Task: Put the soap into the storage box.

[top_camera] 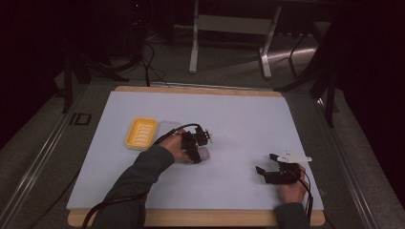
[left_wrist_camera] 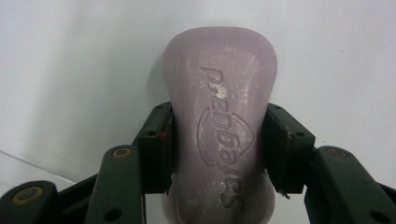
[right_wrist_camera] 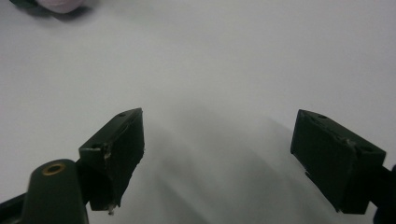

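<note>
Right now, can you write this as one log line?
left tongs: shut on purple soap | right tongs: open, empty | yellow soap dish: empty, left of soap

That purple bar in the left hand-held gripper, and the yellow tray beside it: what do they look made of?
Purple bar: likely soap, matte and waxy, with pressed lettering and whitish scuffs. Yellow tray: probably moulded plastic, smooth, with a ribbed floor; too small to be sure.

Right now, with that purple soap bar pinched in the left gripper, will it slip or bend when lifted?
The soap bar looks solid, so it probably stays stiff. Its smooth, waxy surface and rounded sides could let it slide between the jaws of the left gripper.
</note>
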